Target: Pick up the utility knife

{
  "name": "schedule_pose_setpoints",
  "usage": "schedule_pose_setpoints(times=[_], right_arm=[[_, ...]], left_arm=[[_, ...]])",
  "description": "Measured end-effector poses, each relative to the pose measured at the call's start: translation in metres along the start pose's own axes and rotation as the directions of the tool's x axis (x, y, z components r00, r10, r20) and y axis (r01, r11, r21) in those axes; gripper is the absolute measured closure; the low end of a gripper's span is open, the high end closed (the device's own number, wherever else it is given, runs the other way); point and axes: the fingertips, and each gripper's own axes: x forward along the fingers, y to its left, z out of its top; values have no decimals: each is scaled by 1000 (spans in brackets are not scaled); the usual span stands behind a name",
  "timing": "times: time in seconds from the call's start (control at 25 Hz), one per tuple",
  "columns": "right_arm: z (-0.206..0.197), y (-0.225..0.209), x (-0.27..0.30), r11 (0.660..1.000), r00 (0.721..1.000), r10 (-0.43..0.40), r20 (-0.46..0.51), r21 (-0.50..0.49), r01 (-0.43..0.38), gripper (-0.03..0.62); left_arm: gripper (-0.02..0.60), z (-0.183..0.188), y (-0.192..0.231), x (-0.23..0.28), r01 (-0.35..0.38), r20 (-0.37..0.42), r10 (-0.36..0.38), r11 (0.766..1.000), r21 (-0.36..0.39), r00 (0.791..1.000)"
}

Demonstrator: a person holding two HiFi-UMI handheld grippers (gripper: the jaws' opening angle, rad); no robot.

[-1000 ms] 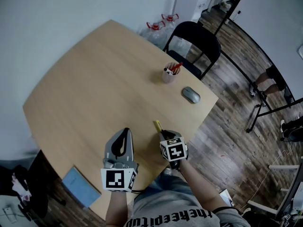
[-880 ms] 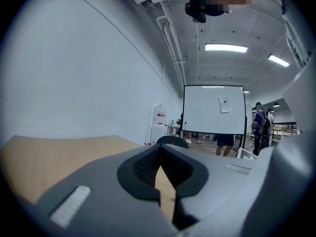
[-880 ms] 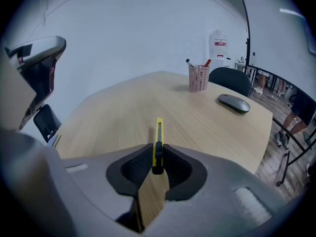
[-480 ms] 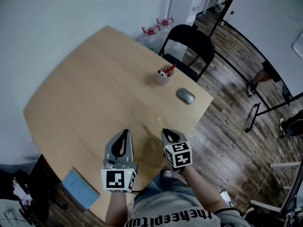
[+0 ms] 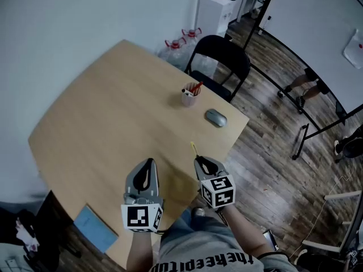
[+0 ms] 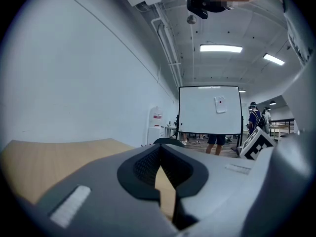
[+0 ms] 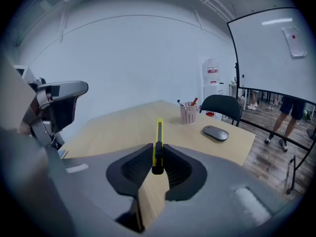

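"Utility knife [image 7: 158, 143]: where is it?"

"Clamped between the jaws of the right gripper [image 5: 200, 162]. Its yellow body points forward. It hangs in the air over the near right part of the table [image 5: 102, 112], clear of the wood."

"And the other gripper?"

"The left gripper [image 5: 148, 164] hovers just beside it, level. Its jaws are pressed together on nothing."

"What lies on the surface?"

"It is a pale wooden top with rounded corners. Toward the far right side stands a pen cup [image 5: 189, 97] holding red and dark pens. A grey computer mouse [image 5: 215, 118] lies near it, closer to the right edge. A blue notebook [image 5: 95, 225] shows at the near left edge; I cannot tell whether it rests on the top or below it."

"And the room?"

"A black chair [image 5: 218, 58] stands at the far side of the table. Behind it, water bottles [image 5: 181, 41] with red caps stand on the floor against a plain white wall. The floor [image 5: 272, 146] is dark wooden planks. To the right stands a whiteboard [image 6: 210, 110] on a frame, with a person's legs [image 5: 303, 86] beyond it. Strip lights [image 6: 220, 48] glow on the ceiling."
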Motion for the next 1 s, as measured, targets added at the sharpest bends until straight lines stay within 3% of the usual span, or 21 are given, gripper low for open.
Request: schedule_pose_setpoints(times=[1.0], right_arm=[[56,1,-71,998,967,30,252,-67,-13,528]], left_arm=[[561,16,-40,-13,17,36,-19,999,42,999]])
